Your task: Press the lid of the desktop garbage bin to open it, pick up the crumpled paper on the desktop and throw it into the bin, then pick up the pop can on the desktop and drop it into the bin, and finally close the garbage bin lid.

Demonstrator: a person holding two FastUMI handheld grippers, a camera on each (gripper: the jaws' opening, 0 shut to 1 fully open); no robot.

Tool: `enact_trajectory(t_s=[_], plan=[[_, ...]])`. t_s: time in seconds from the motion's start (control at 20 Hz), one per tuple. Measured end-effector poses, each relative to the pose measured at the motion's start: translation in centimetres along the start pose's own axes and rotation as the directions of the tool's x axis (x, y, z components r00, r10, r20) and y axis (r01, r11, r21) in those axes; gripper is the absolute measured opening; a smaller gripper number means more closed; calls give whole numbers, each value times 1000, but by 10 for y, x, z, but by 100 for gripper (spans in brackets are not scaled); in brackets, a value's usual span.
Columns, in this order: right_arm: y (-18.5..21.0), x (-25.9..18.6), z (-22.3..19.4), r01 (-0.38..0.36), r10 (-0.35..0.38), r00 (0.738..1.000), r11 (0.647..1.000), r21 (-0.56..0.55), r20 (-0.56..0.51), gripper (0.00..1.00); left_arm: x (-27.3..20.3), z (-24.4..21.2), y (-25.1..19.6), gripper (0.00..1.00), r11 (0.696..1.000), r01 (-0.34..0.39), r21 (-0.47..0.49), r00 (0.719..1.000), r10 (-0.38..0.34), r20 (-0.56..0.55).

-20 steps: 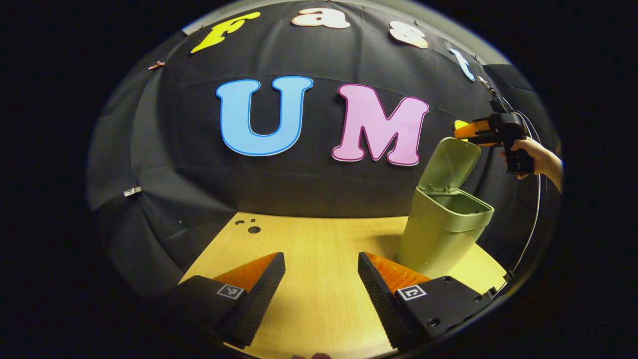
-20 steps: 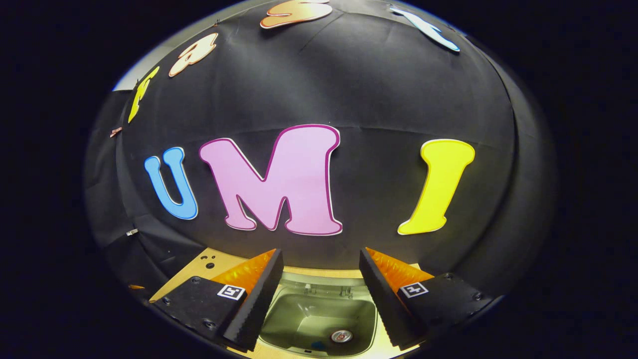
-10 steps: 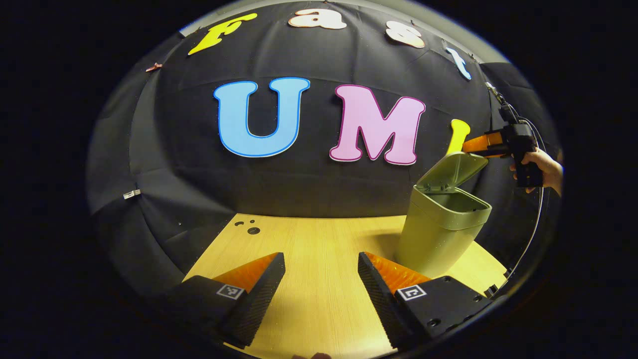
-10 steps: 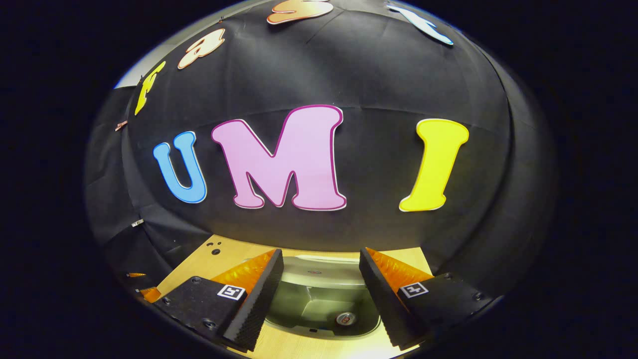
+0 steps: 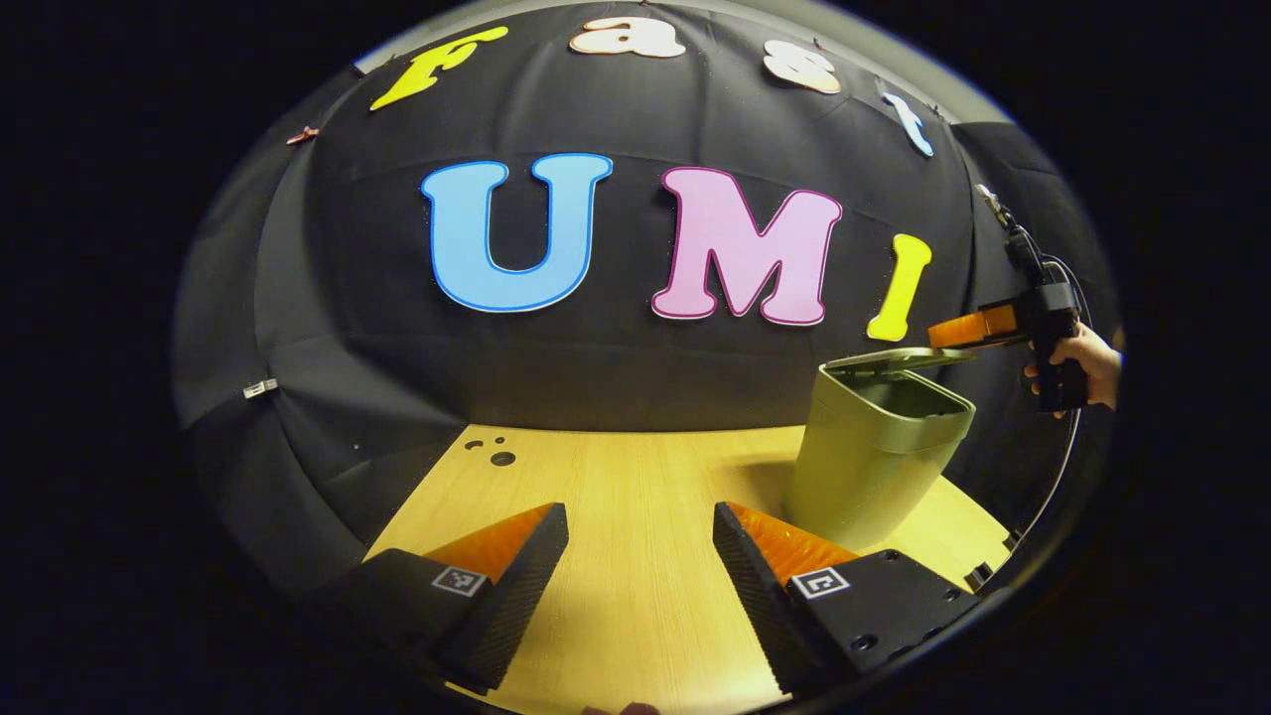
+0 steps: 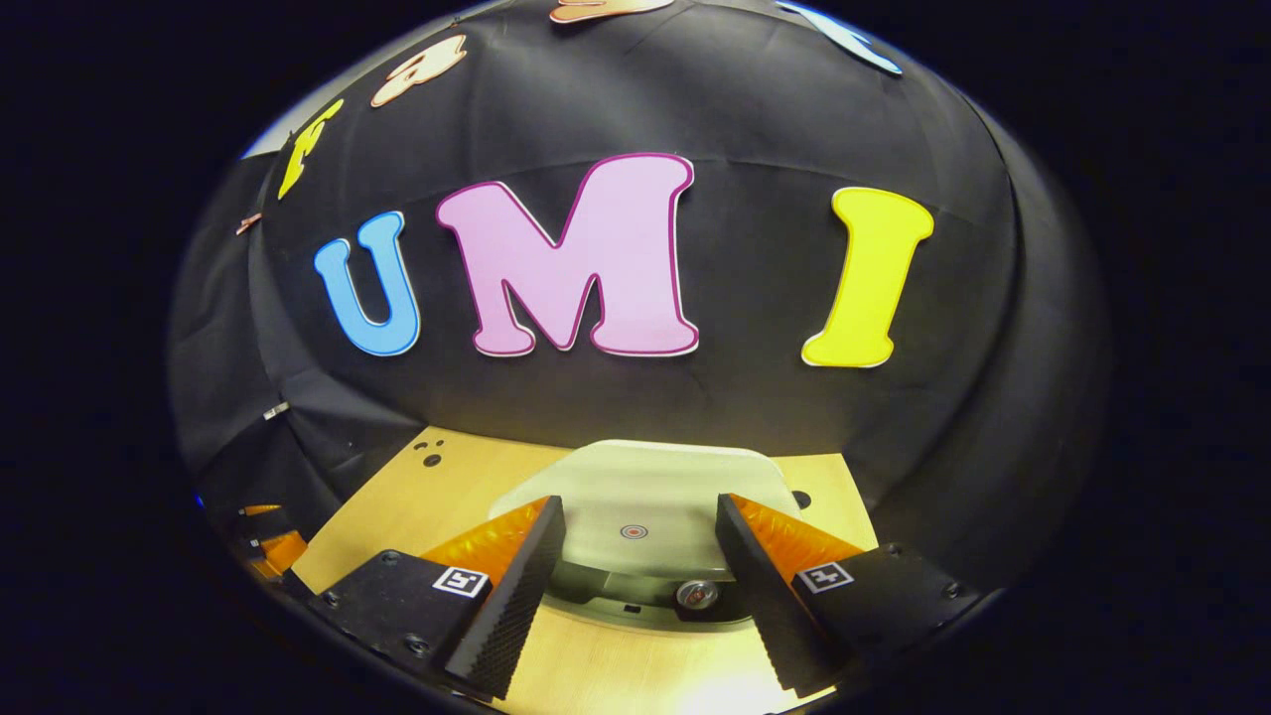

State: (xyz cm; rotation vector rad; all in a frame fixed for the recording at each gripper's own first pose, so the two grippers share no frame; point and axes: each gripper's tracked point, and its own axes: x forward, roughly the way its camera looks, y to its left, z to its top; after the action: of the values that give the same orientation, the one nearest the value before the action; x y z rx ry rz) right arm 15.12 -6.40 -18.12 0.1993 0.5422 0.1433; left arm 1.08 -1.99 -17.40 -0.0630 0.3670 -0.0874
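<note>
Right gripper (image 6: 635, 571) is hanging with its jaws spread and empty, directly above the green plastic desktop bin (image 5: 874, 457), which is standing on the pale wooden desktop (image 5: 616, 516). You are pressing down the bin's flat green lid (image 6: 645, 497), which is lying nearly level, with a narrow gap showing at its front edge. Judging by that gap, the latch is not yet engaged: keep pressing squarely on the small round mark (image 6: 634, 531) until the lid seats. Avoid pushing sideways, since the light bin could tip. Left gripper (image 5: 640, 586) is idling with jaws apart and empty, low over the desktop.
</note>
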Motion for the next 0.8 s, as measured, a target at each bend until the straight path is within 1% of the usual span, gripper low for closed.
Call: enact_trajectory(t_s=[0.6, 0.65, 0.7, 0.75, 0.8], plan=[[3, 7, -53, -4, 0, 994, 999, -41, -113, 97, 0, -4, 1, 95, 1000, -4, -11, 1000, 3, -7], [4, 9, -57, -4, -1, 993, 999, -45, -122, 92, 1, -4, 1, 95, 1000, -3, -9, 1000, 3, -7], [4, 9, -61, -4, -2, 991, 999, -46, -133, 97, 1, -4, 0, 95, 1000, -2, -8, 1000, 2, -8], [4, 10, -58, -3, -1, 994, 999, -42, -113, 98, 2, -5, 0, 95, 1000, -1, -8, 1000, 1, -10], [4, 12, -62, -5, 0, 993, 999, -39, -120, 98, 2, -6, 0, 95, 1000, -1, -9, 1000, 1, -11]])
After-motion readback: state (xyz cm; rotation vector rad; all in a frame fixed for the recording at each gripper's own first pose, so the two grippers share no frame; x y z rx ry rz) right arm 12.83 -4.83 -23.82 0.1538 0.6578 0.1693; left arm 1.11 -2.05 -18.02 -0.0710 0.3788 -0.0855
